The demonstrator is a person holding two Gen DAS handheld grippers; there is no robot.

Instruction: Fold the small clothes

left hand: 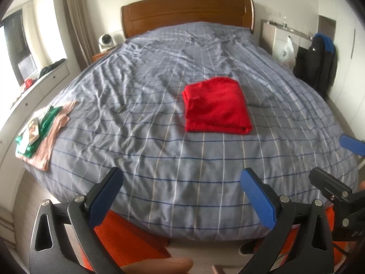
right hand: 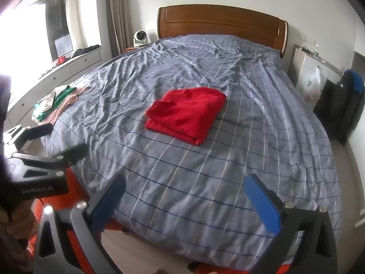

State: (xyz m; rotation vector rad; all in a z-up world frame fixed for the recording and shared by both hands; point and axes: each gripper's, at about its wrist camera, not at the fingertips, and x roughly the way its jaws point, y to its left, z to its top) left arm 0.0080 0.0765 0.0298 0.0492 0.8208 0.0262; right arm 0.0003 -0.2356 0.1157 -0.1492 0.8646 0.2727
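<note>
The bed (left hand: 159,150), under a checked grey-blue duvet, spreads ahead of both grippers, which hang spread wide and empty off its foot edge. The folded red garment (left hand: 216,106) lies well ahead near the bed's middle, ahead and slightly right of the left gripper (left hand: 182,189) and ahead and slightly left of the right gripper (right hand: 186,196), so about equally far from each; its thick fold edge faces them. Far to the left, at the bed's edge, sits a small pile of pink and green clothes (left hand: 41,132), which I judge nearer the left gripper.

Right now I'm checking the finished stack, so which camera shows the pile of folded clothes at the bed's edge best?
The left wrist view: the pile of folded clothes is larger there, its pink, green and patterned layers distinct. The right wrist view shows it smaller and farther off.
</note>
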